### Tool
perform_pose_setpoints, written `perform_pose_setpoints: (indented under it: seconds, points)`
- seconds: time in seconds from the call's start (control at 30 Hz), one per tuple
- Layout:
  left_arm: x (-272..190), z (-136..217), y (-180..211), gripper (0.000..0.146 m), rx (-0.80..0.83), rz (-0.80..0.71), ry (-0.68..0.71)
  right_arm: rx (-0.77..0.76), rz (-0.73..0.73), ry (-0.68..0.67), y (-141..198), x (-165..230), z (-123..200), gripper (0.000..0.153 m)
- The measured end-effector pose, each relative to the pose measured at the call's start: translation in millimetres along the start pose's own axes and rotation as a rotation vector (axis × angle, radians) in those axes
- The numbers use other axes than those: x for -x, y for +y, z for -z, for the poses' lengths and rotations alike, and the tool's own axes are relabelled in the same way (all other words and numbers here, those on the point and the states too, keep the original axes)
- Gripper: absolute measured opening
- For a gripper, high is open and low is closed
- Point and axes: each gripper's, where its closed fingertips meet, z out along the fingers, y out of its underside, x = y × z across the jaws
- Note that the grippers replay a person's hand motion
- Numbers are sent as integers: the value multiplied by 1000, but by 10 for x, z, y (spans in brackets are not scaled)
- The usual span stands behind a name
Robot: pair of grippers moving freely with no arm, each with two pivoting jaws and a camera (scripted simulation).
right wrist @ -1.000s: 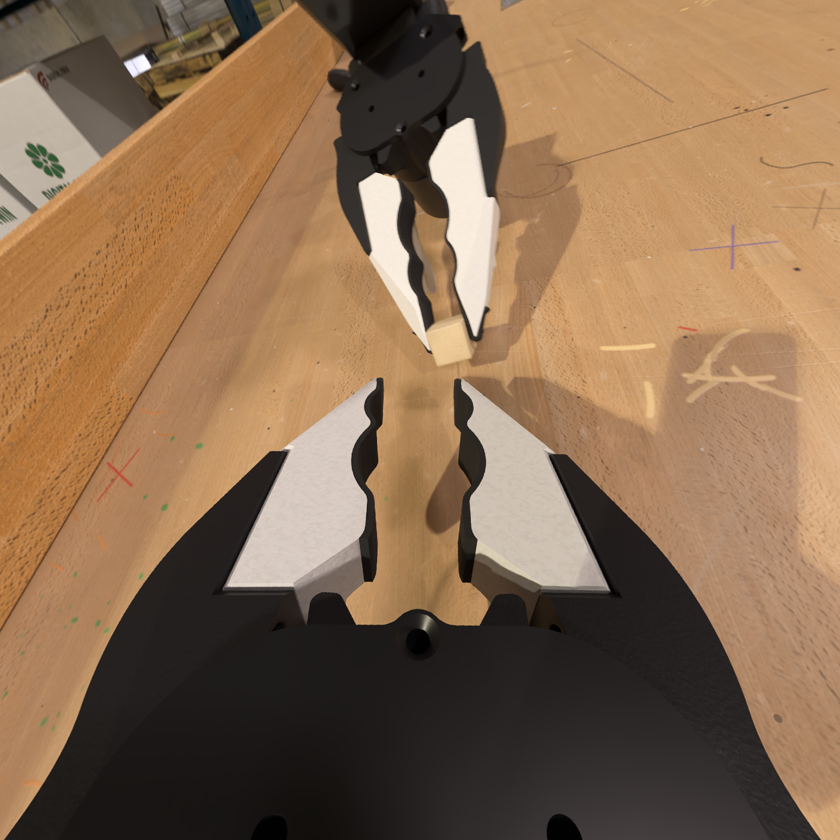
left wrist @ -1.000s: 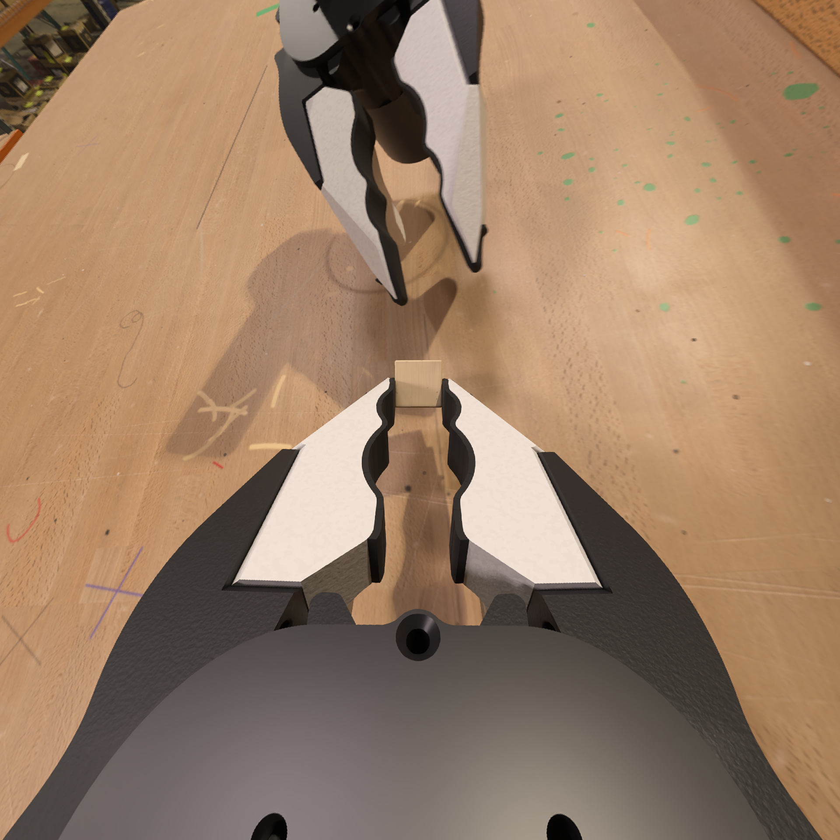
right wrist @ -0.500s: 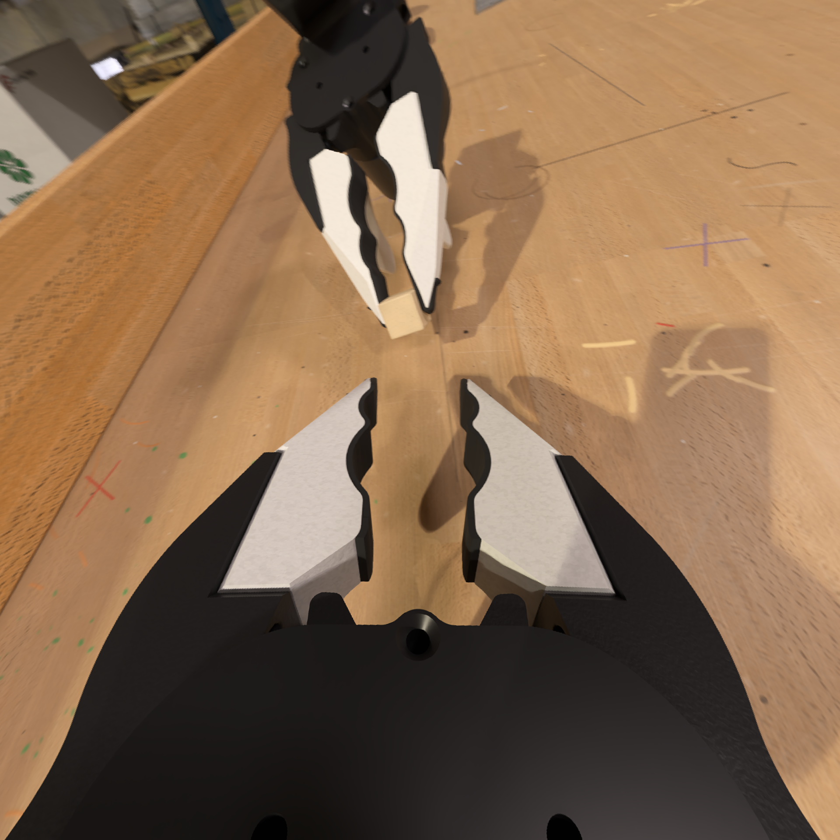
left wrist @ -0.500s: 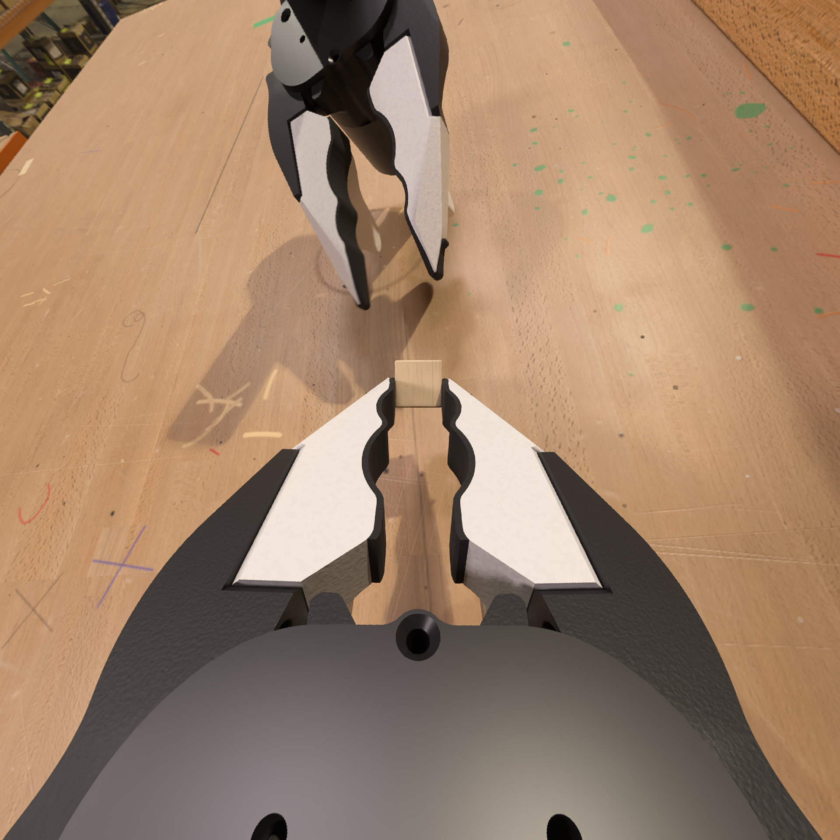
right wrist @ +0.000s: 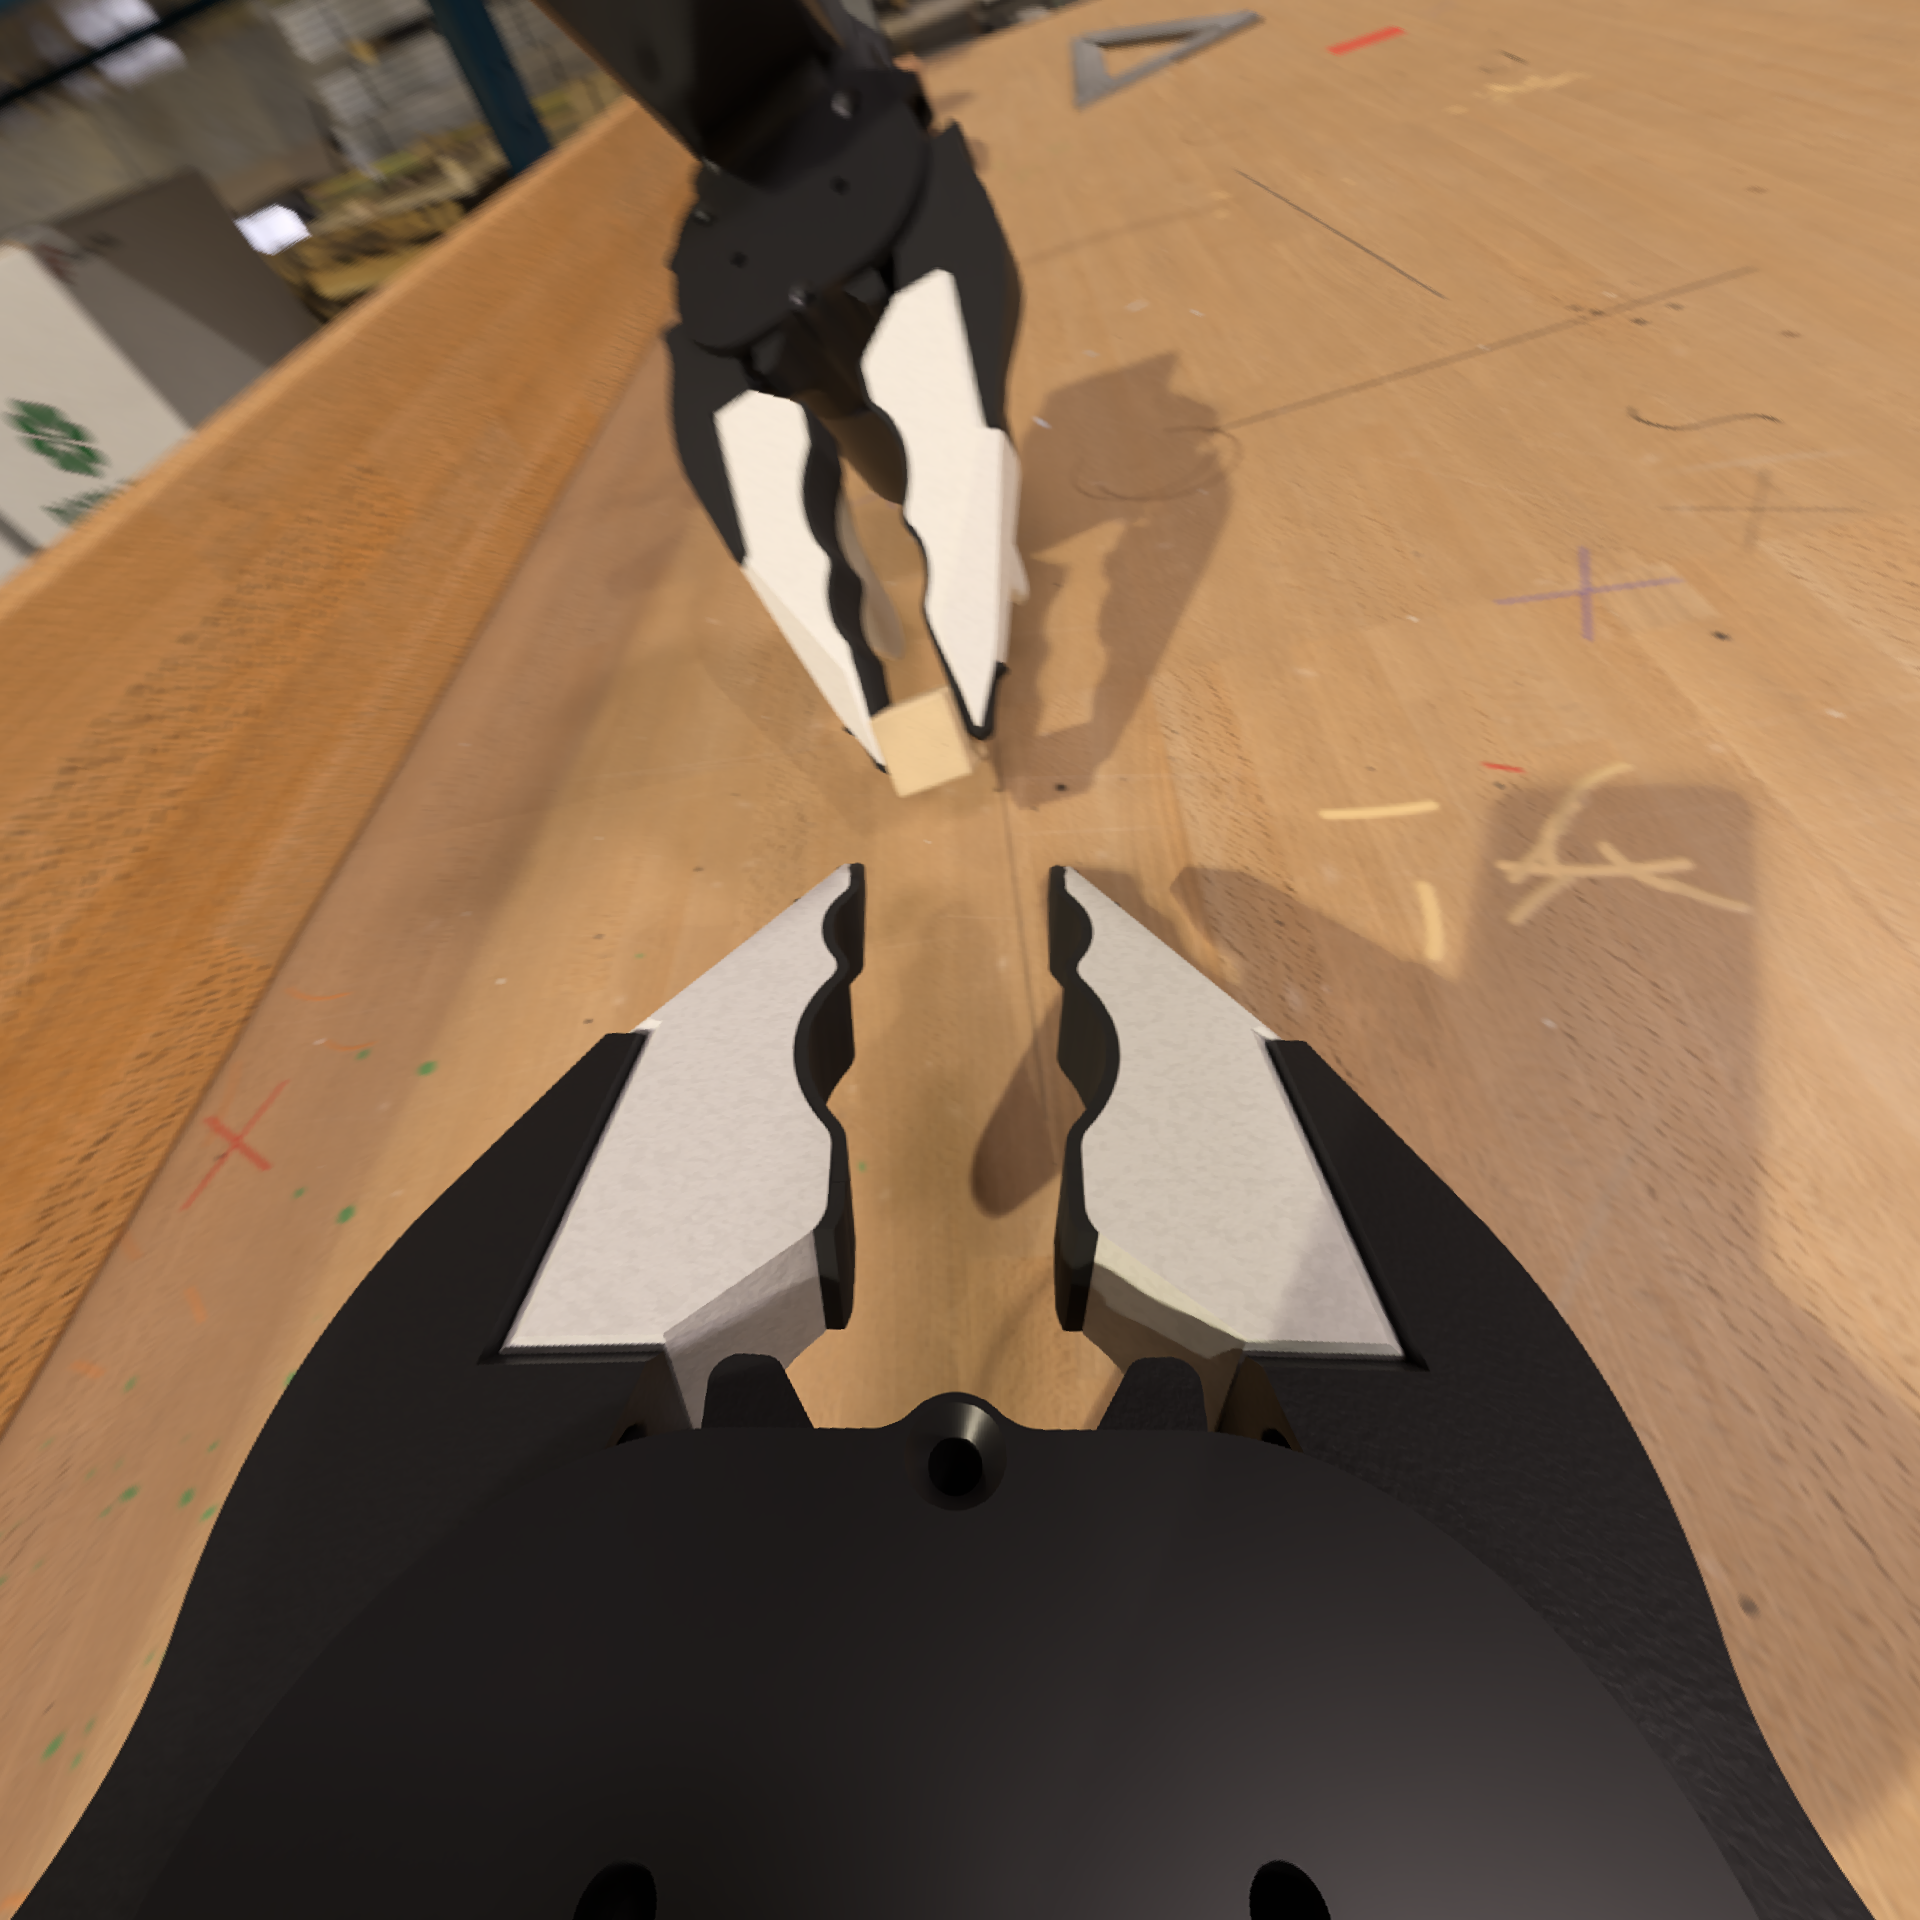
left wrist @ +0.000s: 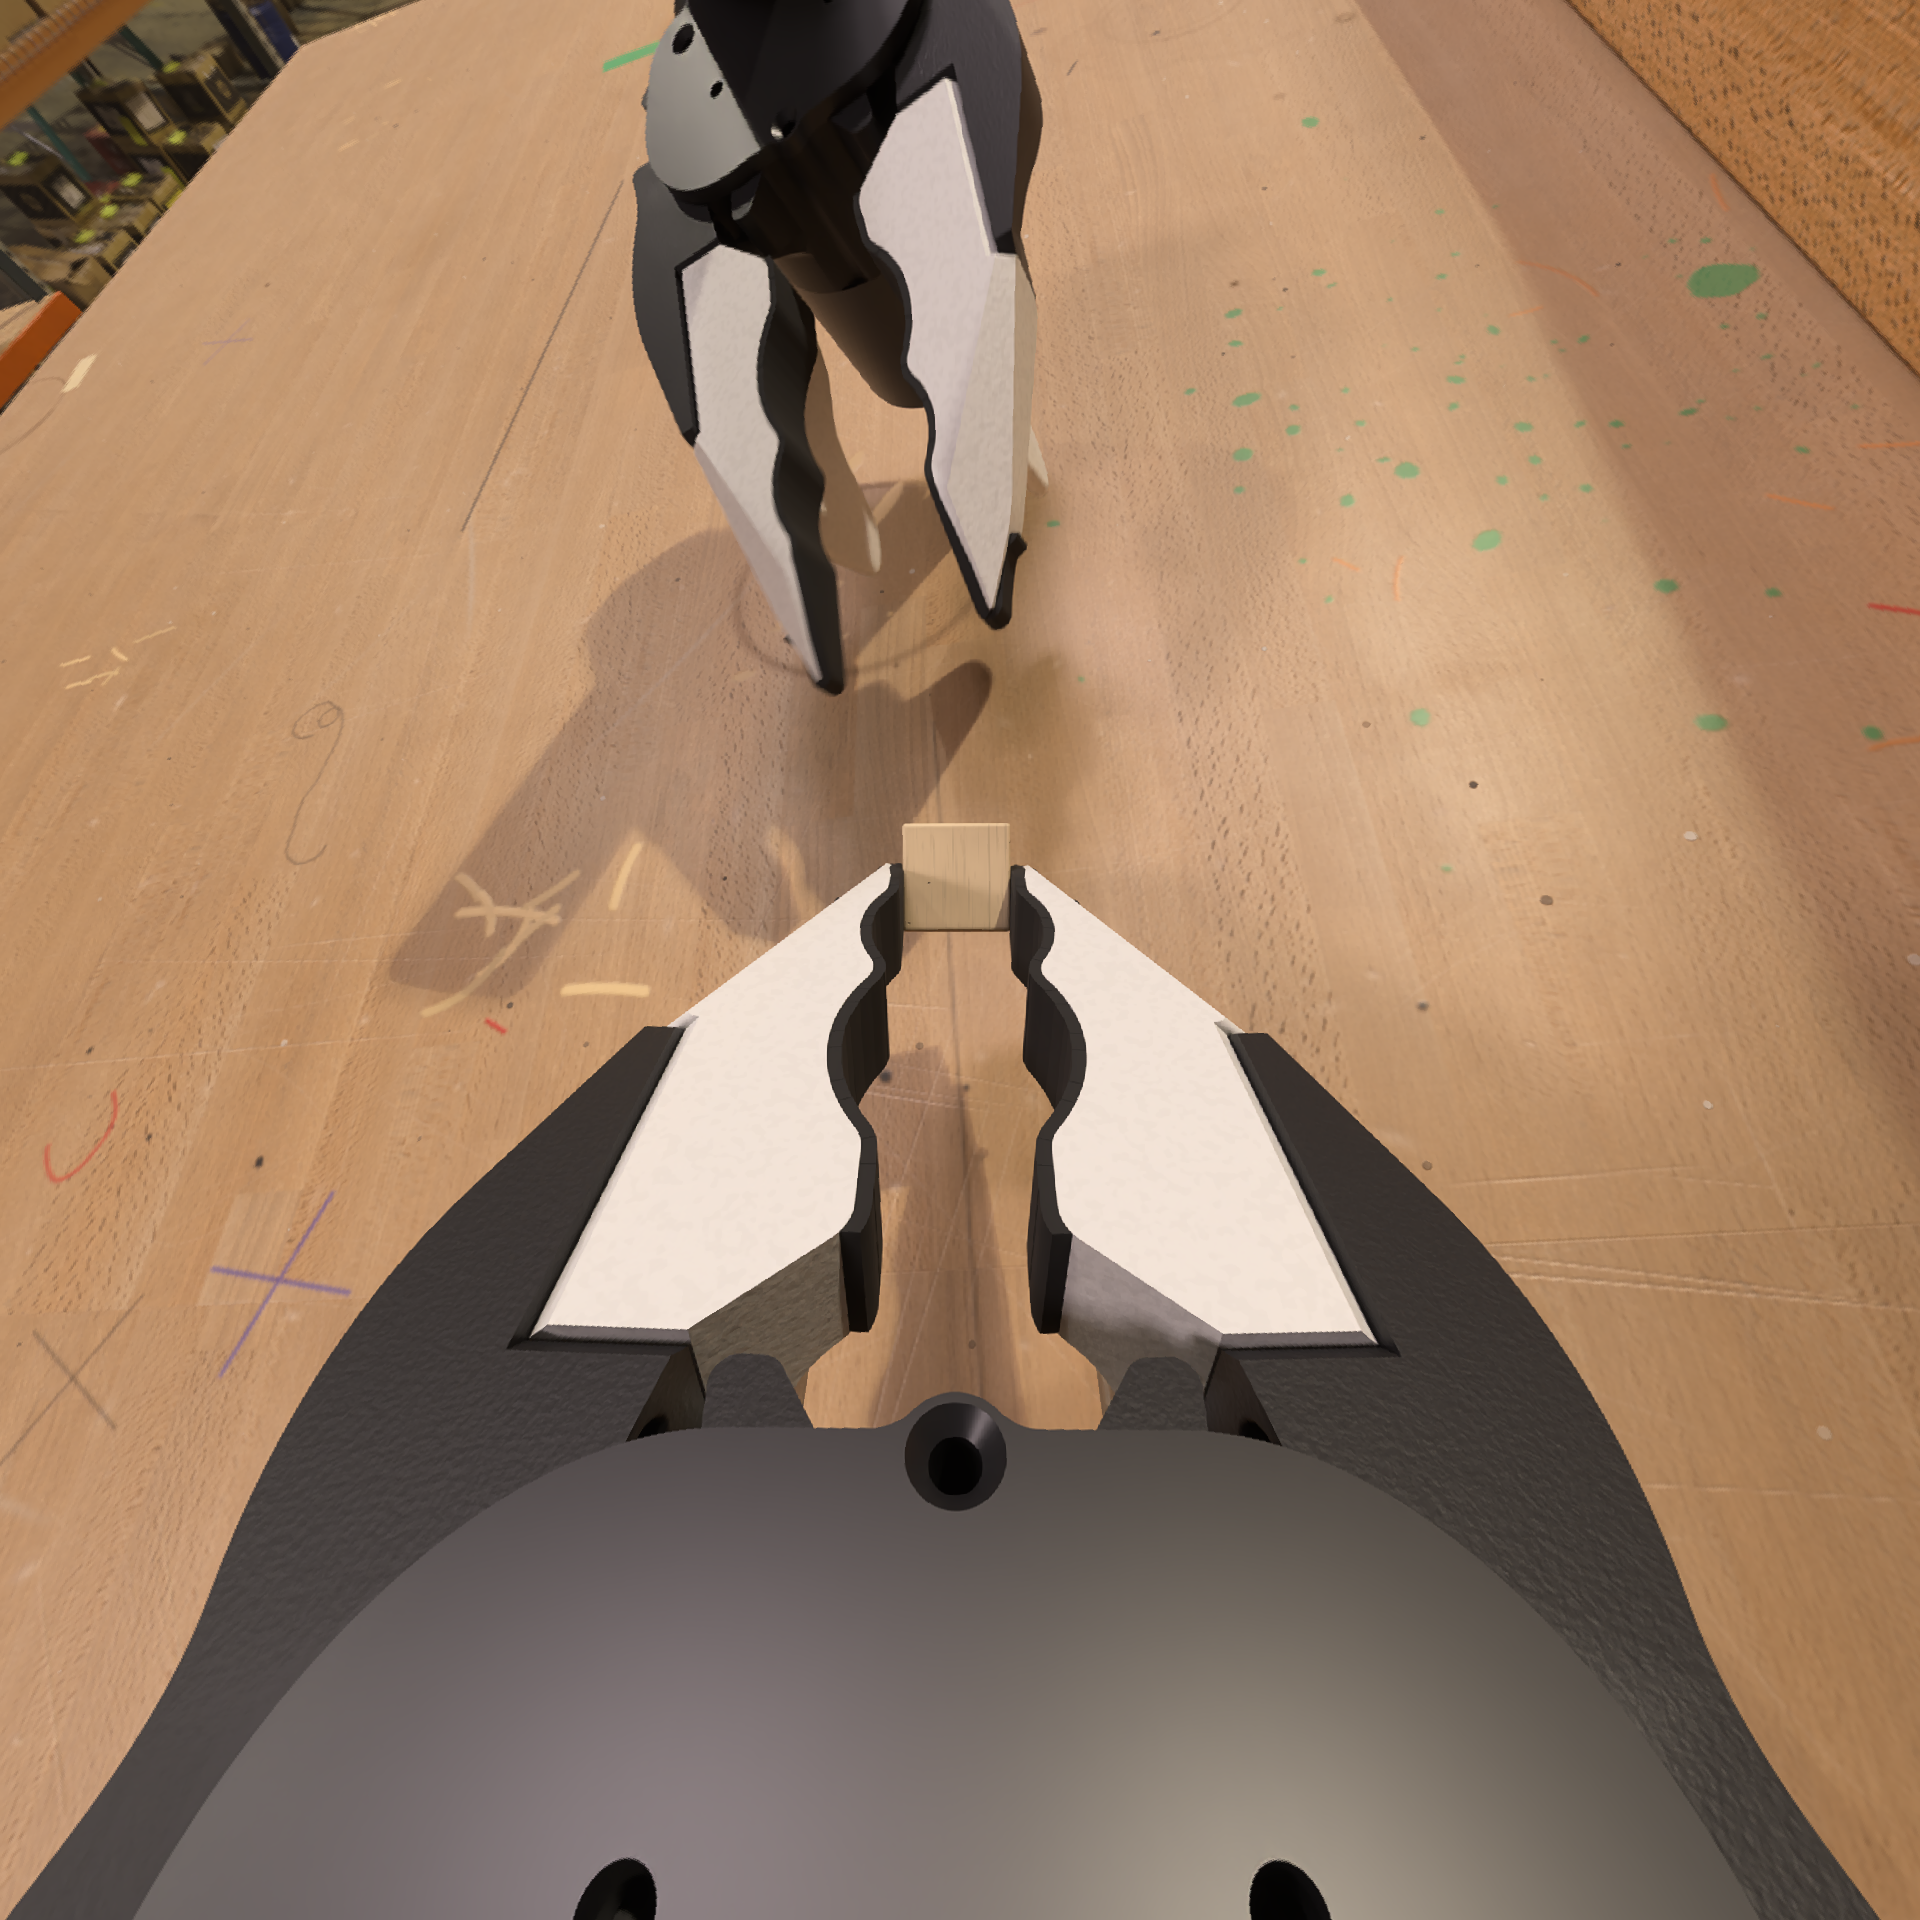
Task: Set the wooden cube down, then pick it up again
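A small pale wooden cube [left wrist: 956,868] sits between the fingertips of my left gripper [left wrist: 954,896], which is shut on it low over the wooden table [left wrist: 1455,935]. In the right wrist view the cube [right wrist: 920,748] shows at the tips of the left gripper [right wrist: 932,740], very close to the tabletop; I cannot tell whether it touches. My right gripper [right wrist: 956,873] is open and empty, a short way in front of the cube and facing it. It also shows in the left wrist view [left wrist: 909,649], tips pointing down at the table.
A raised wooden ledge [right wrist: 208,623] runs along one table side and also shows in the left wrist view [left wrist: 1818,125]. A grey metal triangle [right wrist: 1153,52] lies far off. Green paint specks [left wrist: 1403,468] and chalk marks [left wrist: 520,914] dot the table.
The right gripper's jaws have opened a little wider, and it has shifted slightly to the left in the left wrist view. The left gripper still holds the cube.
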Motion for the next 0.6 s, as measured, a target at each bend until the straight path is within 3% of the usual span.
perform_pose_setpoints:
  seconds: [0.1, 0.23, 0.33, 0.4, 0.5, 0.6]
  points:
    - [0, 1, -3, 19, -3, 1, 1, 45, -4, 57, 53, -66, -28, 50]
    - [0, -3, -4, 19, -4, 1, 2, 88, 15, 42, 97, -31, -64, 51]
    - [-1, -11, 1, 19, 2, -3, 2, 49, 31, -58, 47, 107, -43, 33]
    - [1, -12, 0, 19, 0, -1, 3, 25, 23, -57, 18, 97, -33, 30]
    - [7, -14, -3, 19, -3, 0, 3, 53, 17, 48, 54, -31, -44, 47]
    - [14, -17, -7, 19, -7, 1, 0, 102, 28, 56, 105, -37, -82, 55]
